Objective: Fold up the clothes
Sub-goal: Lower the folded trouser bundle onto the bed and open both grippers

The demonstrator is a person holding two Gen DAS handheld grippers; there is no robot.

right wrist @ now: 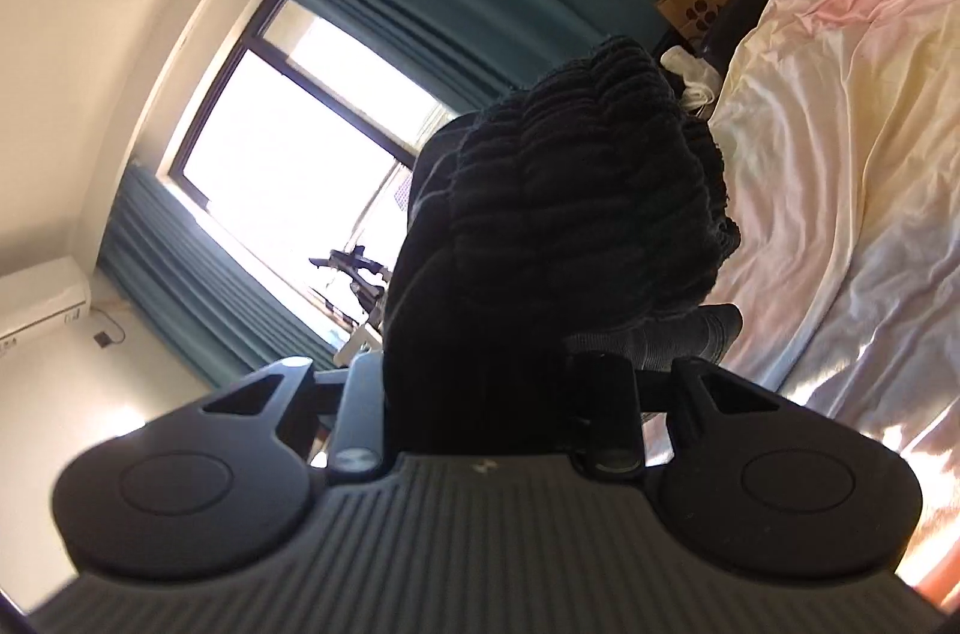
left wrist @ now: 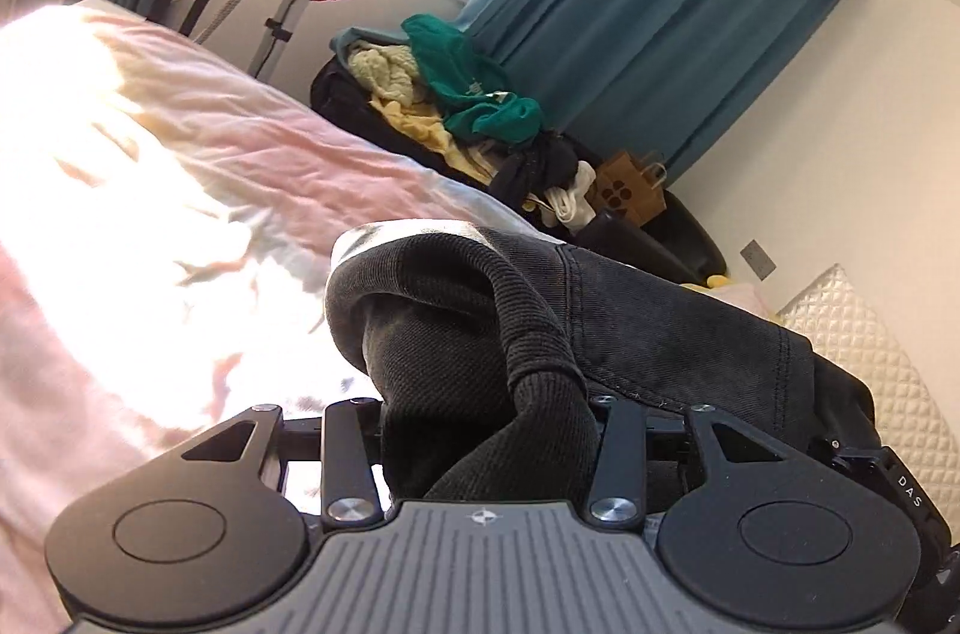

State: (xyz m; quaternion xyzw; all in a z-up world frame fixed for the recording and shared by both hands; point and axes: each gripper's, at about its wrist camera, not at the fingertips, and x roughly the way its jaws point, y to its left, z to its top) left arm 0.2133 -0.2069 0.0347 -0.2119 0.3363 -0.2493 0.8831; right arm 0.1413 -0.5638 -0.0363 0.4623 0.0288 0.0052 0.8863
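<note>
- The bed (left wrist: 198, 166), under a pink and cream sheet, fills the left.
- A black garment (left wrist: 630, 310) hangs above the bed's near edge.
- Left tongs (left wrist: 489, 430) clamp its ribbed band.
- Right tongs (right wrist: 480, 382) clamp bunched black fabric.

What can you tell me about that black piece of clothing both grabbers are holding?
The black garment looks like faded, denim-like cloth with stitched seams and a thick ribbed knit band. It is bunched up, not flat or folded. The left hand-held gripper pinches the ribbed band. The right hand-held gripper clamps another bunched, ribbed part, raised in front of the window. The pink bedsheet lies behind it.
</note>
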